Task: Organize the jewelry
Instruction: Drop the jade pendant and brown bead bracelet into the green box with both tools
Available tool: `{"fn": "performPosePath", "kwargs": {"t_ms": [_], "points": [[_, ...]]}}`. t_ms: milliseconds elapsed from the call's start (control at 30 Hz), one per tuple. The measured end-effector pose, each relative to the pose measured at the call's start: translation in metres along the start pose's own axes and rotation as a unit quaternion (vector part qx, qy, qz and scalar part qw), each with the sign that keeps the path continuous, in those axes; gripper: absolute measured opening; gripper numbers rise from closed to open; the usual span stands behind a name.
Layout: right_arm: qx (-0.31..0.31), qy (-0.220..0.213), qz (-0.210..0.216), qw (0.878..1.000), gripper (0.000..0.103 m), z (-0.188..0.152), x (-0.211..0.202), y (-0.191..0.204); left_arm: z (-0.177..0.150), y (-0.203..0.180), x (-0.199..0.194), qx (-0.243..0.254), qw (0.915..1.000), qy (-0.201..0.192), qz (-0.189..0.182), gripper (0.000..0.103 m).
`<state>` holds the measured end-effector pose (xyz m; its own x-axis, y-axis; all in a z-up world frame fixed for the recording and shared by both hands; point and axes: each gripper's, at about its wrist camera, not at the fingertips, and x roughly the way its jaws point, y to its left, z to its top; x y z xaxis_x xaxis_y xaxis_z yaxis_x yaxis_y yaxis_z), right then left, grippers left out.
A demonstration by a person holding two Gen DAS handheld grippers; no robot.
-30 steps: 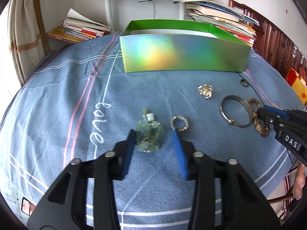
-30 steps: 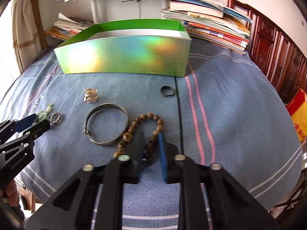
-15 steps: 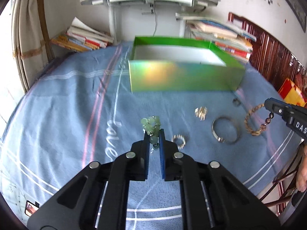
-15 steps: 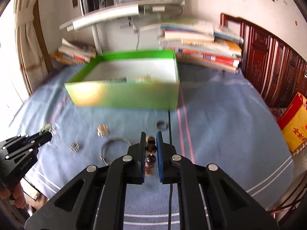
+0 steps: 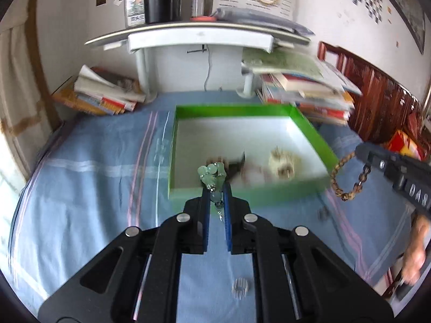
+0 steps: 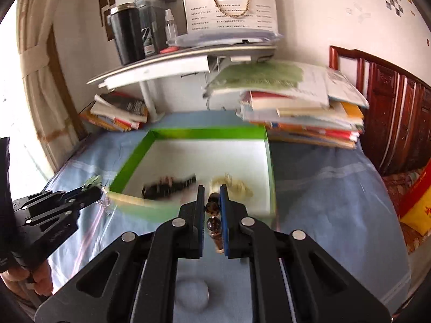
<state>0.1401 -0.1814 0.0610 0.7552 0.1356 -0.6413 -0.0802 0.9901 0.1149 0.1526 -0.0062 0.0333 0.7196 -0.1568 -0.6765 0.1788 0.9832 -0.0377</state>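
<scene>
Above the green box (image 5: 309, 132), left tongs (image 5: 216, 188) pinch a jade-green charm (image 5: 211, 173); right tongs (image 6: 210, 196) clamp brown beads (image 6: 211, 207).

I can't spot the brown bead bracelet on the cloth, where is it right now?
The brown bead bracelet is off the cloth, hanging from the right gripper at the right of the left wrist view, beside the green box's near right corner.

The left gripper (image 5: 216, 188) closed on the green bead piece (image 5: 212, 173) and lifted it off the blue cloth (image 5: 94, 188); the right gripper (image 6: 211, 196) raised the brown bead bracelet (image 5: 347, 177). Both apparently moved toward the green box (image 5: 309, 132).
</scene>
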Motion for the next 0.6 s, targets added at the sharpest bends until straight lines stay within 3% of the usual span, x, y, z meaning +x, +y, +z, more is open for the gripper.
{"fn": "performPosePath", "kwargs": {"t_ms": [167,233,267,300,333,400,433,500,600], "points": [[0.002,0.028,-0.01,1.0,0.011,0.022,0.061,0.005,0.039,-0.004,0.055,0.018,0.9994,0.003,0.031,0.01],[-0.005,0.041,-0.018,0.999,0.011,0.021,0.08,0.008,0.044,0.0,0.074,0.011,0.9994,0.015,0.03,0.014],[-0.009,0.044,-0.024,0.999,0.012,0.019,0.084,0.009,0.044,0.001,0.079,0.009,0.9993,0.019,0.031,0.022],[-0.01,0.044,-0.03,0.999,0.013,0.016,0.085,0.008,0.044,0.002,0.082,0.009,0.999,0.023,0.039,0.039],[-0.009,0.044,-0.028,0.999,0.021,0.013,0.083,0.006,0.041,0.003,0.081,0.01,0.9985,0.023,0.049,0.047],[-0.003,0.039,-0.018,0.999,0.035,0.004,0.068,0.001,0.033,0.002,0.071,0.013,0.9981,0.013,0.06,0.051],[-0.003,0.032,-0.021,0.999,0.037,-0.004,0.055,-0.003,0.028,0.0,0.063,0.017,0.9979,0.007,0.063,0.052],[-0.007,0.027,-0.032,0.999,0.038,-0.019,0.036,-0.009,0.011,-0.004,0.044,0.026,0.997,0.002,0.073,0.066],[-0.001,0.037,-0.053,0.998,0.046,-0.053,0.013,-0.025,-0.026,-0.011,0.024,0.029,0.9966,0.007,0.077,0.071]]}}
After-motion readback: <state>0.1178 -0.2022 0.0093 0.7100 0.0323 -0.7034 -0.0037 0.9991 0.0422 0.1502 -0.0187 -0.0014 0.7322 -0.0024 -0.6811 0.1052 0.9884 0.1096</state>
